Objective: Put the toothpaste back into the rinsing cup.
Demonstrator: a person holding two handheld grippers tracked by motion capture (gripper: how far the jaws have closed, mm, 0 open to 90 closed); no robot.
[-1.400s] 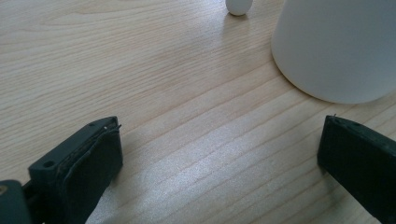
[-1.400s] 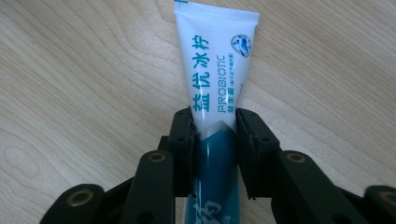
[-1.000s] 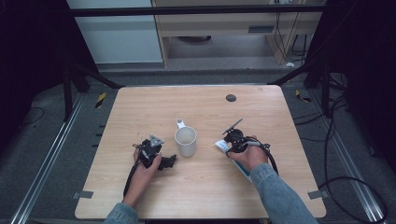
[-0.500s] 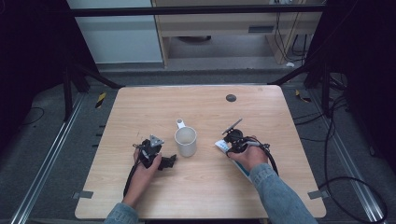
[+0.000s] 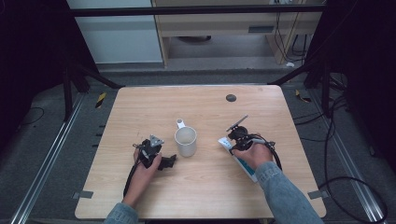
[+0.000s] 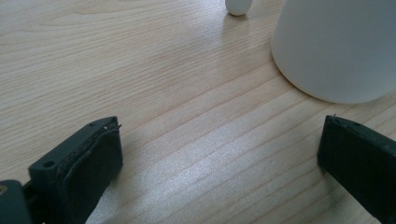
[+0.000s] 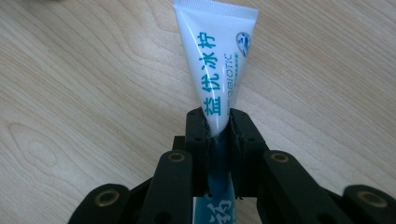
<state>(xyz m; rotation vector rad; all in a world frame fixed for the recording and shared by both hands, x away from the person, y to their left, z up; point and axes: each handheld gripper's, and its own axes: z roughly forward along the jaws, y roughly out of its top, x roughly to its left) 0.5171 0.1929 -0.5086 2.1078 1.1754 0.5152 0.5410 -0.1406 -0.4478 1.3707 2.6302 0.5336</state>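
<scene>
Right tool (image 7: 217,128) jaws just closing, now clenched on toothpaste tube (image 7: 219,60) lying flat on bench (image 5: 140,107), right of white mug (image 5: 186,141). Tube looks ready to lift. Left tool (image 5: 150,150) spread wide, empty, beside mug.

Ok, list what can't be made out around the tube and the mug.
- Tube: the right gripper view shows its jaws closed on it, hiding the cap end; in the high view the hand covers its middle.
- Mug: cut off by the top and right edges in the left gripper view; its contents can't be told in the high view.
- Left gripper: open, jaw tips cut off by the bottom edge.
</scene>
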